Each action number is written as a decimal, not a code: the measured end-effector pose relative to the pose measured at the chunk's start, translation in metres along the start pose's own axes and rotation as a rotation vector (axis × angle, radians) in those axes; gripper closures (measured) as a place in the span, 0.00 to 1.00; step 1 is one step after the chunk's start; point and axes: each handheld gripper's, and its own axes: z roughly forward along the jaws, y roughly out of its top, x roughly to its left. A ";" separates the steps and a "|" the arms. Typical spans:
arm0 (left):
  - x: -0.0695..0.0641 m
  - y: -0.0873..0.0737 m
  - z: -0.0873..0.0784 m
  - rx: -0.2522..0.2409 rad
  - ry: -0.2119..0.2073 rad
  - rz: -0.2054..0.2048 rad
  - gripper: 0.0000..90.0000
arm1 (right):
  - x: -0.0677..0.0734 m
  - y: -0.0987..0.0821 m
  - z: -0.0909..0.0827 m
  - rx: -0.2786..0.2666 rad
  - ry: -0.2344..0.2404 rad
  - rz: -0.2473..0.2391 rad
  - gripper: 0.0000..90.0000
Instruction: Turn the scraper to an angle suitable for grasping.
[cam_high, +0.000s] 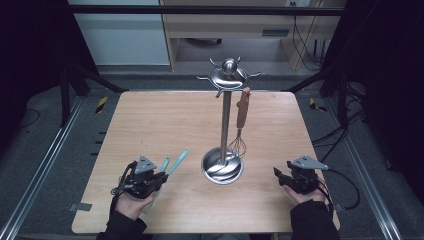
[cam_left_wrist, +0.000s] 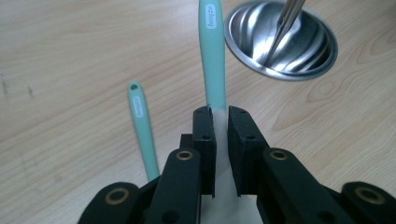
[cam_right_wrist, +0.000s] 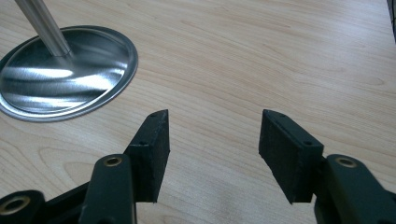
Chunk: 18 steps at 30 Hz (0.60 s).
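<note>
My left gripper (cam_high: 159, 176) (cam_left_wrist: 220, 114) is shut on a teal-handled utensil (cam_high: 178, 160) (cam_left_wrist: 212, 56), clamped near where the handle meets its white part. The handle points toward the steel stand's round base (cam_high: 222, 170) (cam_left_wrist: 247, 28). A second teal-handled utensil (cam_high: 164, 164) (cam_left_wrist: 141, 126) lies on the table just left of the held one. A whisk with a wooden handle (cam_high: 243, 111) hangs from the hook ring of the stand (cam_high: 226, 117). My right gripper (cam_high: 278, 174) (cam_right_wrist: 212, 126) is open over bare wood to the right of the base (cam_right_wrist: 60, 79), with nothing between its jaws.
The wooden table (cam_high: 160, 120) ends close behind both hands at its front edge. The stand's pole (cam_right_wrist: 44, 25) rises from the dish-shaped base in the middle of the table. Dark frame rails run along both sides.
</note>
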 end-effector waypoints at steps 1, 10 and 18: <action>0.001 0.001 -0.002 -0.014 -0.002 -0.002 0.91 | 0.000 0.000 0.000 0.001 -0.002 0.001 0.48; 0.007 0.009 -0.028 -0.150 0.007 -0.035 0.91 | -0.001 0.000 0.000 0.005 -0.004 0.003 0.49; 0.007 0.017 -0.048 -0.258 0.007 -0.051 0.91 | -0.001 0.000 0.001 0.005 -0.009 0.001 0.49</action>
